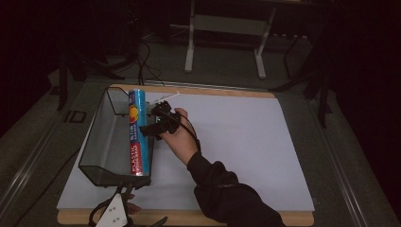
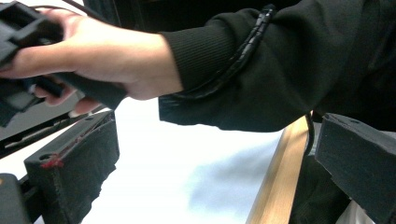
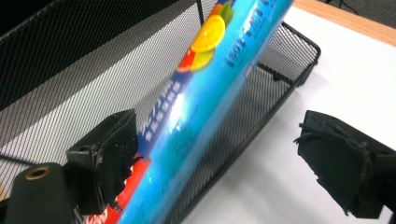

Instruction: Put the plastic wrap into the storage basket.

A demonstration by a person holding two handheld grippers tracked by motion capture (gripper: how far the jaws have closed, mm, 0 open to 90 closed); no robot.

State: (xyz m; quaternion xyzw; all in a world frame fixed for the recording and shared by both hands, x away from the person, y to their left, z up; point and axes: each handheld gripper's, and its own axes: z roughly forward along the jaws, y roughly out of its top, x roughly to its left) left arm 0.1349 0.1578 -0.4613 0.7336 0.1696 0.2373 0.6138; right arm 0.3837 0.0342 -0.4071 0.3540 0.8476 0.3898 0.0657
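Blue plastic-wrap roll [image 1: 136,133] lying along right rim of black mesh basket [image 1: 101,142], long axis running near-to-far across the table [image 1: 246,142], far end poking past the basket's far corner. Printed fruit picture toward far end, red band with white lettering at near end.

Right tongs [image 1: 152,124] just beside the roll on its right flank, around mid-length toward the far half, held by hand [image 1: 176,135] reaching in from the right. In right gripper view, jaws spread wide: one pad [image 3: 112,154] against or just off the roll's near face, the other well clear over bare white table. Roll [image 3: 205,107] crossing diagonally between the jaws, tilted against the mesh wall [image 3: 70,70]. Not clamped.

Left tongs [image 1: 124,191] low at the near table edge, just below the basket's near corner, jaws apart in left gripper view, nothing between them. Farther from the roll's middle than the right.

Basket interior otherwise looks empty. Whether the roll sits on the rim or partly inside: cannot tell.

Likely next: closing across the roll's width.
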